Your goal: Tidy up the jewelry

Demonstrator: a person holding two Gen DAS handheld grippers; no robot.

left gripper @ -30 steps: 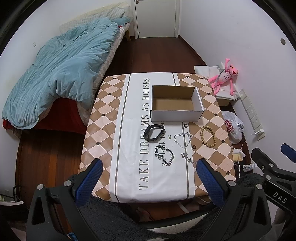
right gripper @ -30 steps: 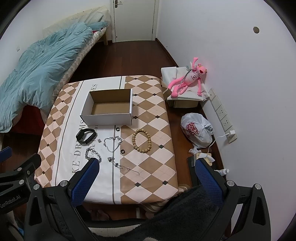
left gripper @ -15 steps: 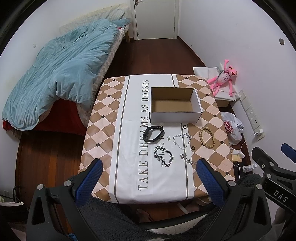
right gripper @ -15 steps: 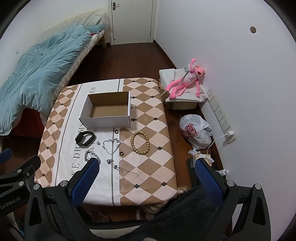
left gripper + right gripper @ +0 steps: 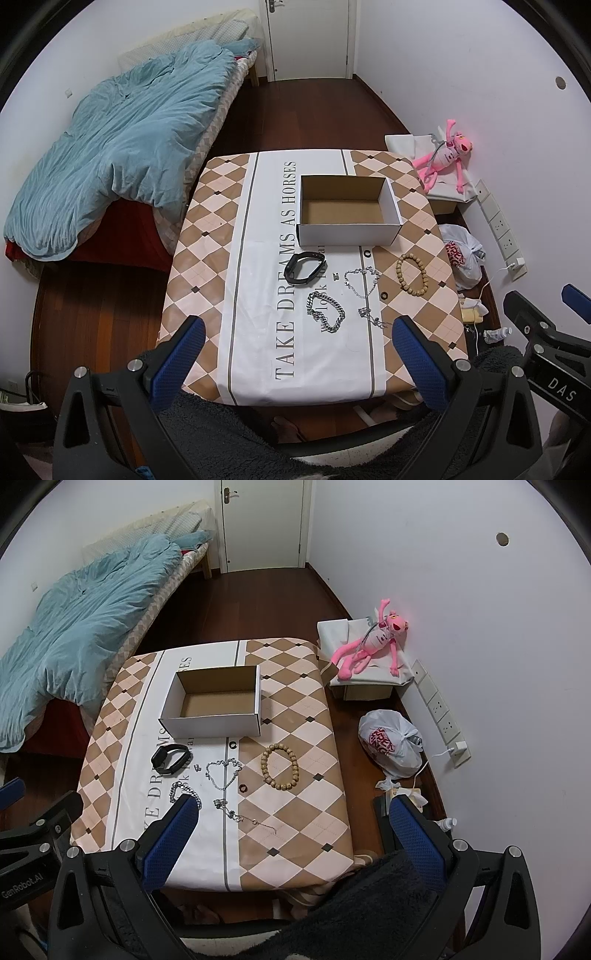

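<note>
Your left gripper (image 5: 295, 354) is spread wide, holding nothing, hanging above the near edge of the bench (image 5: 207, 236). Your right gripper (image 5: 291, 830) is the same: spread wide, nothing between the fingers, above the near right part of the bench.

Left to right on the bench:
- Black band (image 5: 306, 268), just in front of the box's left corner, lying on the printed lettering.
- Chunky silver chain bracelet (image 5: 327, 316), nearer you than the band, apart from it.
- Thin silver chain (image 5: 362, 282), looped, right of the band. A second thin chain (image 5: 240, 814) trails toward the near edge.
- Wooden bead bracelet (image 5: 412, 275), furthest right, on the checkered part, clear of the chains.

The open cardboard box (image 5: 347, 232) sits behind all of them, mid-bench; no jewelry shows inside it.

Off the bench, there's a bed with a blue duvet (image 5: 122, 147) on the left and a pink plush toy (image 5: 369, 646) on the right.
</note>
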